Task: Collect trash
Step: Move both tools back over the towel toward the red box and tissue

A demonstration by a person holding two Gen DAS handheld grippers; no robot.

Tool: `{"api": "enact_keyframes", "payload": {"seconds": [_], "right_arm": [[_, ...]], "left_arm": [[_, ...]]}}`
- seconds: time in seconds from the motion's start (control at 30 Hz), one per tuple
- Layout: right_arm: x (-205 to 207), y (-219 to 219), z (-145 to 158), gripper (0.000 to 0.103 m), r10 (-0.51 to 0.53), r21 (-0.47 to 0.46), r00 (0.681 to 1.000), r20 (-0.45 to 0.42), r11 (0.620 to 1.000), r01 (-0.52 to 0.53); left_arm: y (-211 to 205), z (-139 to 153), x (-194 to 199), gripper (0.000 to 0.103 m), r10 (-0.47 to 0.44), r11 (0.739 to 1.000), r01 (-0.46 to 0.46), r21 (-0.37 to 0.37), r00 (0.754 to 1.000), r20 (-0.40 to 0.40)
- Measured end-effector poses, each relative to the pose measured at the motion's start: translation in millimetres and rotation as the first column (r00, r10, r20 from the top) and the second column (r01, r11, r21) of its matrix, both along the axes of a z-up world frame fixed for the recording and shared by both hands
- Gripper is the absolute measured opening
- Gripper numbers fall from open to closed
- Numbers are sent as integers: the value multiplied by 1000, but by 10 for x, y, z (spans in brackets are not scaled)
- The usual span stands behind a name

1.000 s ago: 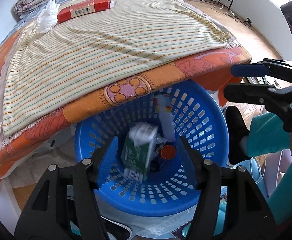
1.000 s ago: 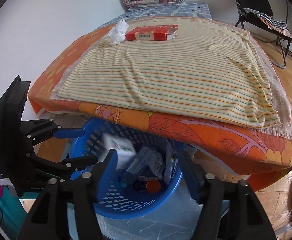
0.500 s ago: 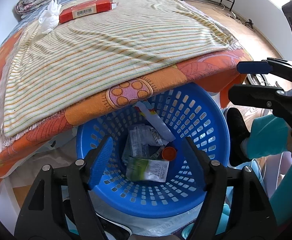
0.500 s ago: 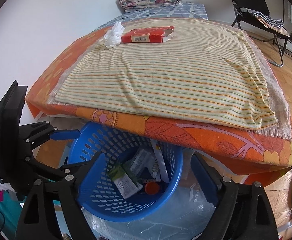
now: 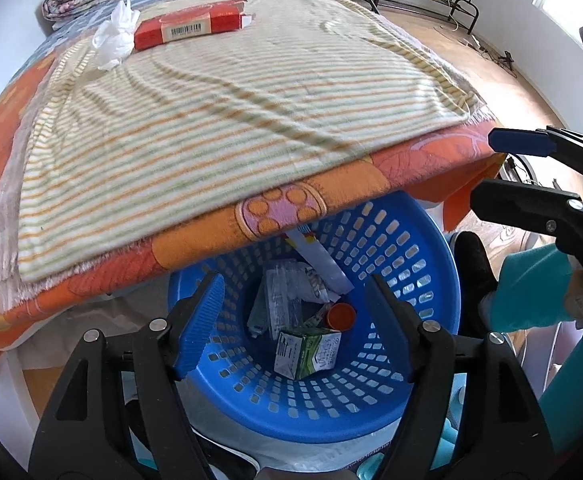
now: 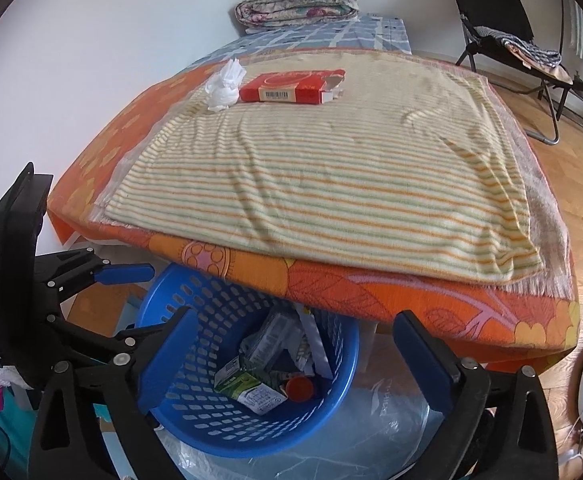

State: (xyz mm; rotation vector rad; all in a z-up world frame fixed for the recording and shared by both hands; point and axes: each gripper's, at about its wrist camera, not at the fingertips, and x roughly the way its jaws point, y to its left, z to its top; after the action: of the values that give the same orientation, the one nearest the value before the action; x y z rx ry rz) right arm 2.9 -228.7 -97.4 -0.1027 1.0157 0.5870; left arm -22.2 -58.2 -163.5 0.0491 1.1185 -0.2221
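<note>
Down in the blue basket (image 5: 423, 272), on top of the heap: a green-and-white carton (image 5: 307, 352), lying on its side, touching an orange cap (image 5: 341, 316) just behind it. Behind those, crumpled clear wrappers (image 5: 287, 300) and a long white packet (image 5: 319, 260) leaning against the far wall. Basket itself tucked partly under the overhanging edge of the bed, with clear plastic sheeting (image 6: 383, 428) beneath it on the floor.

Hovering above the rim, the left gripper (image 5: 295, 320) — jaws parted, nothing between the blue pads, just the carton seen through the gap far below. Beside it, the right gripper (image 6: 287, 364) — spread wide, having just been opening further, also empty, with the basket framed between its fingers. Each visible in the other's view: right one at the edge over a teal sleeve (image 5: 531, 292), left one to the side near the basket rim.

Up on the bed, well apart from the basket: a red box (image 6: 291, 88) with a barcode and a torn-open end, resting on the striped blanket (image 6: 331, 184); a crumpled white tissue (image 6: 225, 86) touching its near end. Under the blanket, an orange patterned cover (image 6: 411, 300). At the far end, a folded floral quilt (image 6: 299, 0); off to the side, a black folding chair (image 6: 503, 40) on the wooden floor
</note>
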Motion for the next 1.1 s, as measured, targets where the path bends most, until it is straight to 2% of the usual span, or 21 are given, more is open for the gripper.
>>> {"api": "enact_keyframes", "payload": {"seconds": [0.6,1.1], "right_arm": [[147,100,194,102,-13,-4,999,51,1000,13],[565,106,486,103,-83,37,992,94,996,80]], "left_arm": [[124,196,154,75,54,999,-54,-11,997,51],[332,546,520,75,116,993,-119,14,983,141]]}}
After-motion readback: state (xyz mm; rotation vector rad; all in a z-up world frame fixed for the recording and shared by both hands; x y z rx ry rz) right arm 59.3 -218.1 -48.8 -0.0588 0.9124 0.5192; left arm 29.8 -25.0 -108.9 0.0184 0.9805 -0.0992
